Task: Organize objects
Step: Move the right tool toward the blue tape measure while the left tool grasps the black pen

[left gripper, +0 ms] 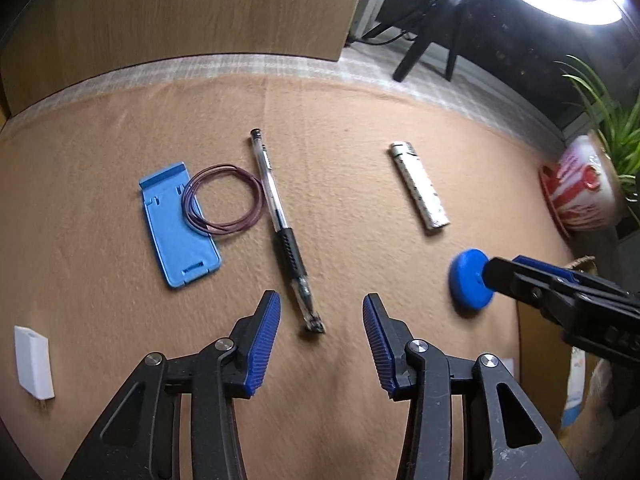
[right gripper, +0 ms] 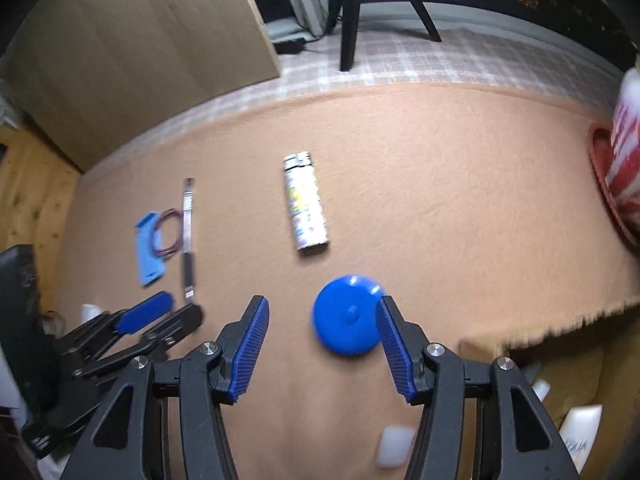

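Note:
On the tan cloth lie a blue phone stand (left gripper: 176,224), a coil of purple cord (left gripper: 224,200) partly on it, a clear pen (left gripper: 282,232), a white lighter (left gripper: 420,184) and a blue round disc (left gripper: 466,280). My left gripper (left gripper: 322,344) is open and empty, just short of the pen's near tip. My right gripper (right gripper: 322,344) is open, with the blue disc (right gripper: 346,320) lying on the cloth against its right finger (right gripper: 394,344). The lighter (right gripper: 306,204), pen (right gripper: 188,236), stand (right gripper: 148,252) and left gripper (right gripper: 160,316) also show in the right wrist view.
A white block (left gripper: 34,362) lies at the cloth's left edge and another (right gripper: 394,446) under the right gripper. A red-and-white pot (left gripper: 580,184) with a plant stands far right. A wooden board (left gripper: 180,20) leans behind. An open cardboard box (right gripper: 552,368) sits at the right.

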